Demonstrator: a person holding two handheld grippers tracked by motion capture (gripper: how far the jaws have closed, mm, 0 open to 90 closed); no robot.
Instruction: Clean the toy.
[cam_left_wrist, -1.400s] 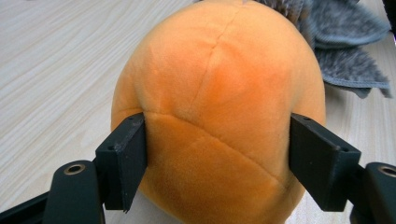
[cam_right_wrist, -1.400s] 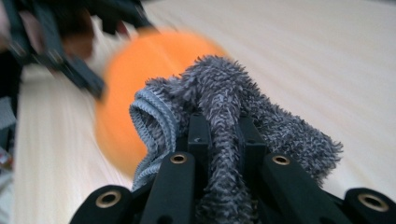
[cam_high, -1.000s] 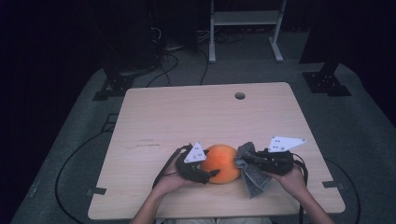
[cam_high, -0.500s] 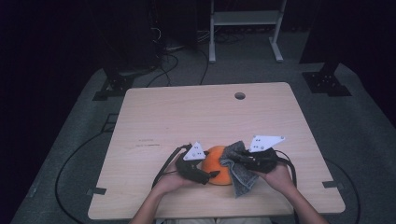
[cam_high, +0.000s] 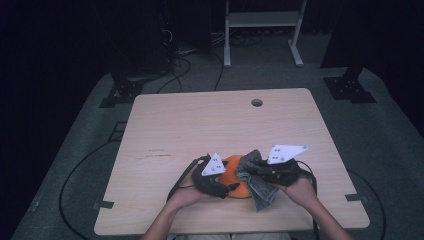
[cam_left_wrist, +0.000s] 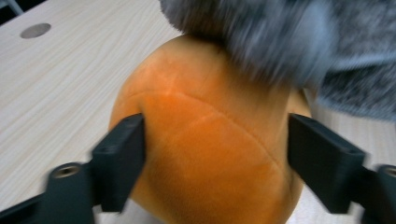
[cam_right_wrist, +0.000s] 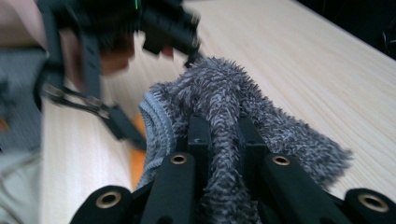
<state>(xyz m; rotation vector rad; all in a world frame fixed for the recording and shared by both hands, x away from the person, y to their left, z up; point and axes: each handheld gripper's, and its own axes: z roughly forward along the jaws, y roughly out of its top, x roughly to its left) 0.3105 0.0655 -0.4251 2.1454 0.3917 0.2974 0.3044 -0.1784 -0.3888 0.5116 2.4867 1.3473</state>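
The right gripper (cam_high: 260, 169), pinching the fuzzy grey microfibre cloth (cam_right_wrist: 224, 107), has slid further over the round orange plush ball (cam_left_wrist: 205, 140), which the left gripper (cam_left_wrist: 215, 163) clamps between its jaws: wiping continues.

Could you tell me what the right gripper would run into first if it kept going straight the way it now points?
Most likely the orange plush ball: the right gripper, shut on the grey cloth, points across it toward the left gripper beyond, though depth is unclear.
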